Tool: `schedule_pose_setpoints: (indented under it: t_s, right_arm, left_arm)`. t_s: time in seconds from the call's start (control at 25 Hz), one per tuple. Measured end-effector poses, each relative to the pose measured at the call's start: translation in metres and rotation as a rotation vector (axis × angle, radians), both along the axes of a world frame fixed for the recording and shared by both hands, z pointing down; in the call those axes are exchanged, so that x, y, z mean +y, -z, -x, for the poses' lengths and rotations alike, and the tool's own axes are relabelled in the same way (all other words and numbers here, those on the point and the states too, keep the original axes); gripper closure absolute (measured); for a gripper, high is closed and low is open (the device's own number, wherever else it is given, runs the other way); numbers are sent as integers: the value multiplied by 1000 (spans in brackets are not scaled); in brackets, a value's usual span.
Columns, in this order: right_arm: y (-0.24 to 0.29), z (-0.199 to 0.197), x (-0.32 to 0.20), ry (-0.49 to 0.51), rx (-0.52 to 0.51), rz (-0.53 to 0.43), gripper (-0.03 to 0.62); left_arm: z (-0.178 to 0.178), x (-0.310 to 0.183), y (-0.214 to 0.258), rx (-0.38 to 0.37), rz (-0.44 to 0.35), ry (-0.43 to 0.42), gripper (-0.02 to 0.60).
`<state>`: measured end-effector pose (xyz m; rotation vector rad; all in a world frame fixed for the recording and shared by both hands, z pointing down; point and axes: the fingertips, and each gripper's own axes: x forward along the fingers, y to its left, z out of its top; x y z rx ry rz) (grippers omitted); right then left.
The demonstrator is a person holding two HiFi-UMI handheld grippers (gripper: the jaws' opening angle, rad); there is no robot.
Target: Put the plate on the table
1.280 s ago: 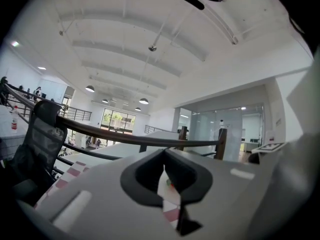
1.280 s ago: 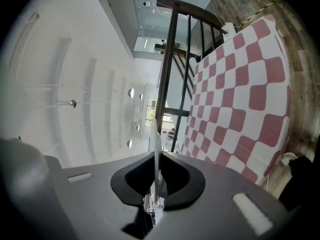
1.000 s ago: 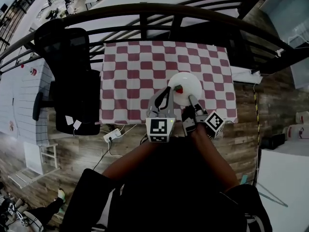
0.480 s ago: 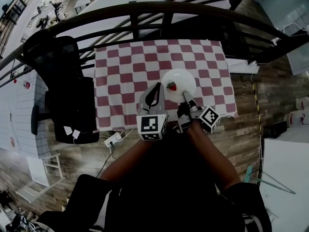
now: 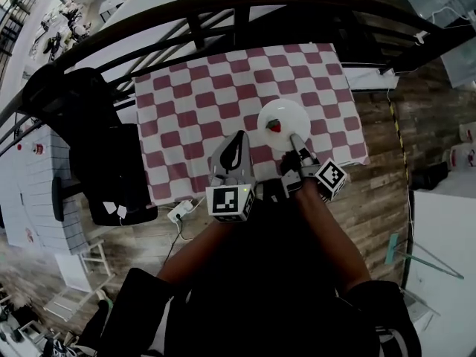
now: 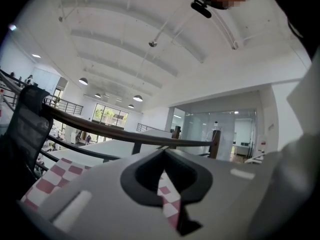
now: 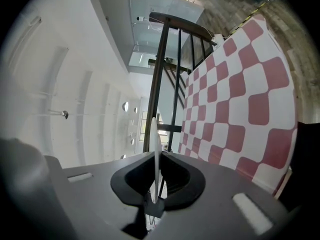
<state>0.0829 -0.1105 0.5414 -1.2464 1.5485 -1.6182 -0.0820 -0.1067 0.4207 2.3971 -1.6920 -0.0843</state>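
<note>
The table [image 5: 336,79], covered by a red-and-white checked cloth [image 5: 201,117], fills the middle of the head view, with a black office chair [image 5: 97,147] off its left edge. The round white plate [image 5: 291,111] lies over the cloth near the table's front right corner, gripped at its near rim. Whether its underside already touches the cloth cannot be told. The right gripper [image 5: 296,140] has its jaws clamped on that rim, and its own view shows the plate edge-on between the pads. The left gripper [image 5: 239,138], just left of the plate, has its jaws together on nothing. A small red item [image 5: 274,126] sits on the plate. Judged step: setting down. The next move calls for lowering the plate level until it is supported, then releasing without tipping the red item. Against the earlier frames, the plate remains over much the same part of the cloth and the grip is unchanged; only the framing has swung.
</note>
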Motion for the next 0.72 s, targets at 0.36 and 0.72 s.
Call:
schedule_pose_setpoints:
  t_s: [0.36,0.72]
  right_arm:
    - [-28,17,-29,60,33,-39,577]
    - [-59,43,-67,156,18,-72,577]
  left_arm:
    - [5,-9,-22,-25,40,22,572]
    - [19,-39,-25,-63,94,69,572]
